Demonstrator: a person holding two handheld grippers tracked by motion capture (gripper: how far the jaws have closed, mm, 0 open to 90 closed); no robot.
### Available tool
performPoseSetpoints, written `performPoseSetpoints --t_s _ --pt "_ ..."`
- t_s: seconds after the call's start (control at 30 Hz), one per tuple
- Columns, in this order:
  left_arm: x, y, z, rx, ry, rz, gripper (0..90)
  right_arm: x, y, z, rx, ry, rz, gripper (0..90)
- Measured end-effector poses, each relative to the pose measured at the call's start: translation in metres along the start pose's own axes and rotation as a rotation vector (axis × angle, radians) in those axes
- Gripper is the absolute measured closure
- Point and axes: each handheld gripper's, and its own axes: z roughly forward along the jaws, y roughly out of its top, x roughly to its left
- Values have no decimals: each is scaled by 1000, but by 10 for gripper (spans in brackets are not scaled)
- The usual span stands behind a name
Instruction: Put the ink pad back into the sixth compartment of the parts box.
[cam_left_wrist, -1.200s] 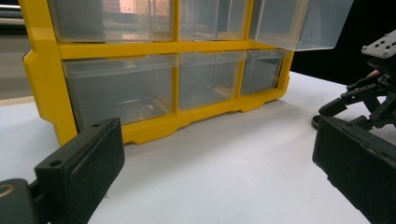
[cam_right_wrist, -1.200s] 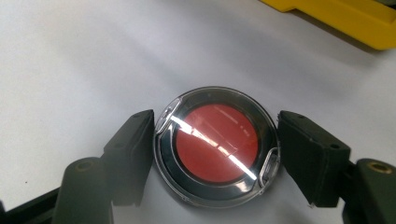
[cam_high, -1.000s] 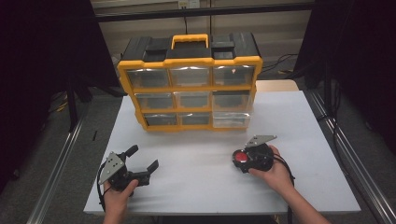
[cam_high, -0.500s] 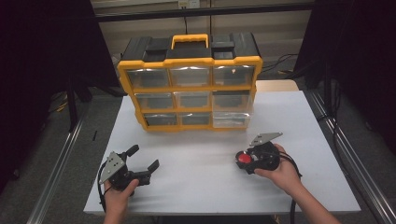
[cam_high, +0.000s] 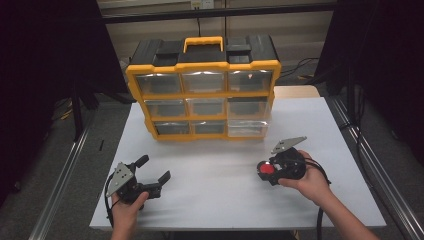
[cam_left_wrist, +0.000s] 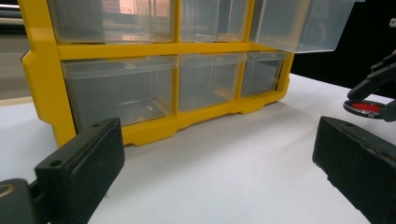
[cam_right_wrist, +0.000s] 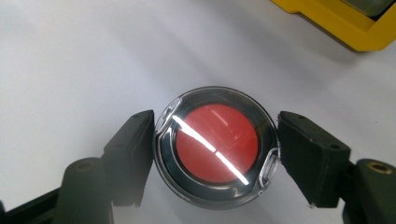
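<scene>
Dark curtains ringed a white bench (cam_high: 220, 170), with metal rails running along both sides on the floor.

Yellow-and-black drawer organizer (cam_high: 202, 90) stood upright at the far middle of the bench, handle on top, three rows of three clear drawers. Middle-row drawer on the right (cam_left_wrist: 303, 23) stuck out past the frame in the left gripper view; the others sat flush.

Right gripper (cam_high: 265, 170) held by the person's right hand (cam_high: 310, 180), low over the near right part of the bench, well apart from the organizer. Jaws pinched a round clear case with a red disc inside (cam_right_wrist: 215, 144), one pad on each side of its rim. Right gripper view showed both pads touching the case wall and the case above bare white surface; whether the case rested on the bench or hung just clear of it, could not tell.

Left gripper (cam_high: 152, 170) held by the left hand (cam_high: 127, 210) at the near left corner, jaws spread wide with nothing between them, pointed toward the organizer's bottom row. Left gripper view caught the red disc case (cam_left_wrist: 366, 107) at far right, near the organizer's right end.
</scene>
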Motion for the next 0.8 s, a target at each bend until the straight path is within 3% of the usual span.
performPoseSetpoints --t_s 0.27,0.33,0.4,0.6,0.63,0.8 --pt "0 0 0 -1 2 2 23 -3 6 -9 38 20 -12 298" --pt "-1 0 1 -11 -1 -22 24 -2 7 -11 50 17 -10 297" --pt "0 0 0 0 0 -3 23 -3 8 -13 52 21 -19 298" --pt "-1 0 2 -13 -4 -22 23 -3 13 -18 68 26 -46 297" --pt "1 0 0 14 -8 14 23 -3 14 -19 70 24 -45 298" --pt "0 0 0 10 0 7 23 -5 17 -24 74 34 -44 298"
